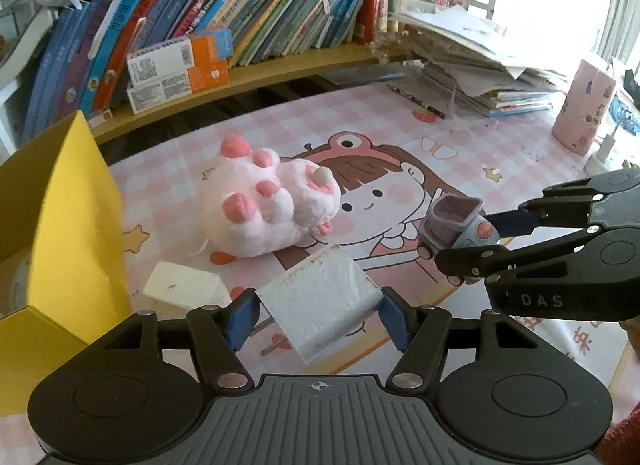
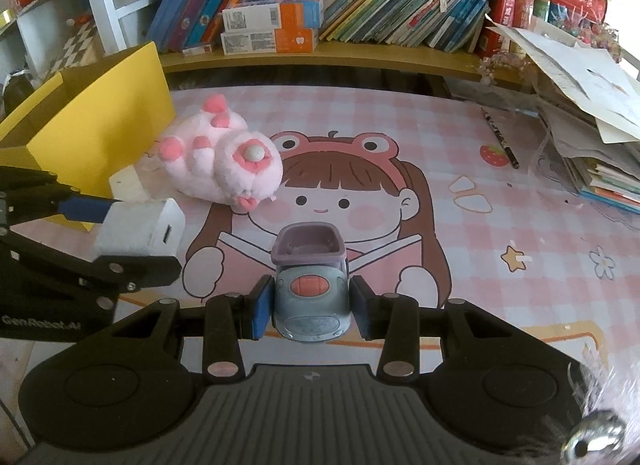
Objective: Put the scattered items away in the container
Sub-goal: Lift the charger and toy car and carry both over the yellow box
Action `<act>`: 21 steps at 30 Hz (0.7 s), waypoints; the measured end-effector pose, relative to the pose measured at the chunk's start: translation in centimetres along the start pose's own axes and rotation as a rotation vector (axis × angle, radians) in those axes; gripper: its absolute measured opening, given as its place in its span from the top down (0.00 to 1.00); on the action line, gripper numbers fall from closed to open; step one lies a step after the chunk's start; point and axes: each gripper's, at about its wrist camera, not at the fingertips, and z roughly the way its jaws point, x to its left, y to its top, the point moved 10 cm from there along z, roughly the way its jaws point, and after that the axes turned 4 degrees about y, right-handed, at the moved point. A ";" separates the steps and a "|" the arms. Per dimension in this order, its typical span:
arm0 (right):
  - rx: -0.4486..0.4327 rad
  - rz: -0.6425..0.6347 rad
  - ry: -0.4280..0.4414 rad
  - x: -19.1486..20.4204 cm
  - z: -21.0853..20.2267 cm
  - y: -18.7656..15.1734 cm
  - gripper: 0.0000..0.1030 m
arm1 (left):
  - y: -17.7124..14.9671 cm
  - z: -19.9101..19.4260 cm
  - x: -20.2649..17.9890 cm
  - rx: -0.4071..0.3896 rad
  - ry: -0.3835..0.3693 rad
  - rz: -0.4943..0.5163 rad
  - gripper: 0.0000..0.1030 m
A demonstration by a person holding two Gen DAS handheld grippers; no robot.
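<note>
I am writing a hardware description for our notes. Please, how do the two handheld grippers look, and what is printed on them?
Both are matte black plastic, with linkage arms joined by silver rivets and blue pads on the fingers. Each body has a ribbed grey centre panel between two round black discs. The left gripper carries white "GenRobot.AI" lettering on its side, the right gripper white letters ending in "DAS". No cables show.
</note>
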 end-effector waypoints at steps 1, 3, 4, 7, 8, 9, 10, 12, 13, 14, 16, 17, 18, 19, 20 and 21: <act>-0.001 0.001 -0.004 0.1 -0.2 -0.1 0.63 | 0.0 -0.3 0.1 -0.006 -0.001 0.000 0.37; -0.005 0.003 -0.013 0.2 -0.6 -0.3 0.63 | 0.0 -1.0 0.2 -0.018 -0.007 -0.002 0.37; -0.006 0.005 -0.017 0.3 -0.8 -0.4 0.63 | 0.0 -1.3 0.2 -0.023 -0.012 -0.003 0.37; -0.010 0.009 -0.035 0.6 -1.5 -0.6 0.63 | -0.2 -2.2 0.3 -0.039 -0.026 -0.003 0.37; -0.012 0.010 -0.043 0.7 -1.8 -0.7 0.63 | -0.3 -2.5 0.3 -0.044 -0.031 -0.002 0.37; -0.013 0.011 -0.050 0.8 -2.0 -0.8 0.63 | -0.4 -2.8 0.4 -0.048 -0.037 0.000 0.37; -0.013 0.013 -0.057 0.9 -2.2 -1.0 0.63 | -0.5 -3.1 0.4 -0.052 -0.042 0.001 0.37; -0.012 0.014 -0.070 1.2 -2.5 -1.2 0.63 | -0.8 -3.6 0.5 -0.058 -0.052 0.005 0.37; -0.010 0.014 -0.076 1.4 -2.7 -1.4 0.63 | -0.9 -3.8 0.6 -0.062 -0.058 0.008 0.37; -0.008 0.013 -0.081 1.7 -2.8 -1.5 0.63 | -1.1 -4.1 0.7 -0.065 -0.063 0.010 0.37; -0.004 0.012 -0.089 2.3 -3.1 -1.8 0.63 | -1.5 -4.5 0.9 -0.068 -0.073 0.014 0.37; -0.002 0.011 -0.093 2.6 -3.3 -1.9 0.63 | -1.7 -4.7 1.0 -0.069 -0.077 0.015 0.37; -0.001 0.011 -0.095 3.0 -3.4 -2.1 0.63 | -1.9 -4.9 1.1 -0.071 -0.082 0.015 0.37; 0.000 0.010 -0.098 3.4 -3.5 -2.2 0.63 | -2.1 -5.1 1.3 -0.072 -0.086 0.015 0.37; 0.000 0.009 -0.100 3.8 -3.6 -2.3 0.63 | -2.3 -5.4 1.5 -0.074 -0.090 0.014 0.37; 0.001 0.007 -0.102 4.2 -3.8 -2.3 0.63 | -2.4 -5.6 1.8 -0.076 -0.093 0.014 0.37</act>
